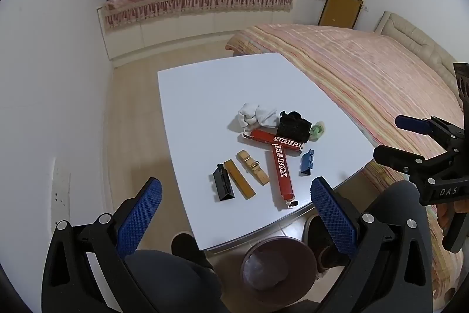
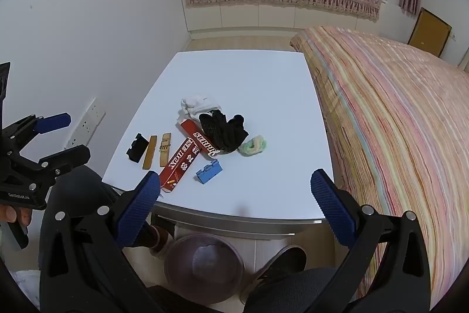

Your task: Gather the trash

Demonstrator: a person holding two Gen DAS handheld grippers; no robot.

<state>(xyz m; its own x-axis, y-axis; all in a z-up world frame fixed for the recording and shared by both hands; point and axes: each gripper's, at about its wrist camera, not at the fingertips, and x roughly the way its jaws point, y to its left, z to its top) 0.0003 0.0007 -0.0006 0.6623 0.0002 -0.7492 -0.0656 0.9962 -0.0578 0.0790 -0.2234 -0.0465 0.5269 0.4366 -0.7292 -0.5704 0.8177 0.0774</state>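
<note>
1. Left wrist view shows my left gripper (image 1: 236, 201) spread wide with nothing between its blue ridged pads (image 1: 140, 213); my right gripper (image 2: 234, 195) is likewise wide open and empty, both hanging above the near edge of the white table (image 1: 205, 96).
2. Trash sits clustered mid-table: a crumpled white tissue (image 1: 255, 115) touching a black netted wad (image 1: 294, 125), with a pale green twisted scrap (image 1: 318, 131) just beside it.
3. I judge these three soft, light and crushable; a pinch through the middle of each bulk should hold.
4. Two red "SURPRISE BOX" cartons (image 1: 281, 169) lie crossed, one over the other. They look like stiff, thin, glossy card, so I would grip across the narrow width near the middle of the upper one first.
5. A blue clip (image 1: 307, 163), black clip (image 1: 223, 185), wooden clothespin (image 1: 253, 170) and flat brown strip (image 1: 239, 179) look rigid, small and low, likely to skid on the smooth top.
6. A brown waste bin (image 1: 275, 263) stands on the floor below the table's near edge.
</note>
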